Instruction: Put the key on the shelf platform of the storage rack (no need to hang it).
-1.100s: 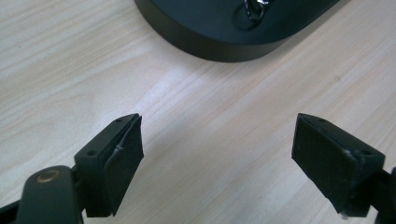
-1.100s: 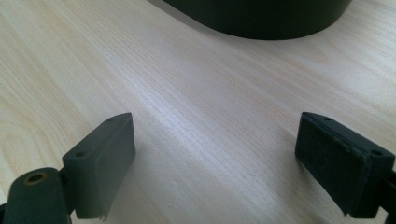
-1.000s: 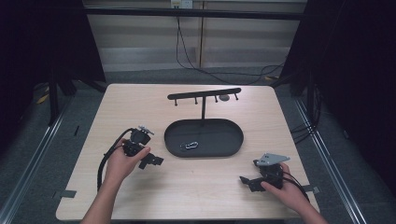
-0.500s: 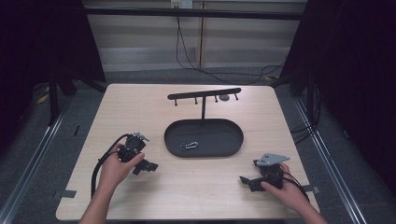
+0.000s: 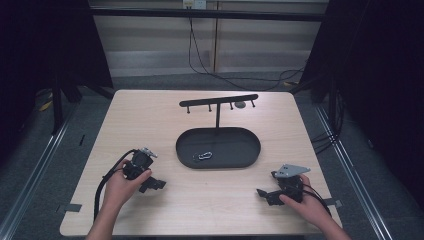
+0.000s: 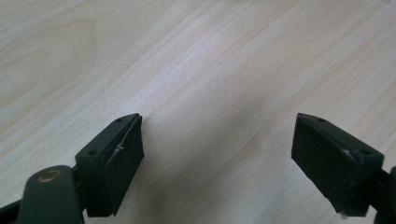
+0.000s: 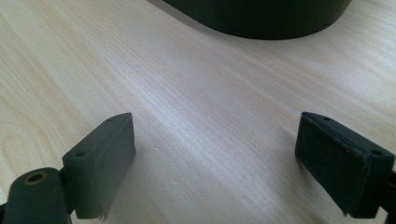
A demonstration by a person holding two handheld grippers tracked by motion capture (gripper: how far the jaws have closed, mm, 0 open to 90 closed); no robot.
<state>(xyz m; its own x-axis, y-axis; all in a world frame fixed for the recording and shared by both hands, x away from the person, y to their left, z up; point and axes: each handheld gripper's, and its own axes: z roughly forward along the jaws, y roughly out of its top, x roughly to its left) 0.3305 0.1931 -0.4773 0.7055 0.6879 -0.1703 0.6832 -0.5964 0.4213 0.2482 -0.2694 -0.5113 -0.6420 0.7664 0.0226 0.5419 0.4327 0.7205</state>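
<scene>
Carabiner (image 5: 202, 155) lay in the tray (image 5: 245, 156), roughly sideways, nearer our left gripper (image 5: 159, 184); both left and right gripper (image 5: 260, 192) jaws gaped empty.

Two bare forearms, no sleeves showing, each with a hand on a black handheld gripper. The left gripper (image 5: 150, 184) trails a thick black looping cable and carries a small silver fitting on top; the right gripper (image 5: 264, 194) bears a grey three-cornered plate. Both have blocky matt-black jaws with recessed screws and flat pads (image 6: 125, 154).
</scene>
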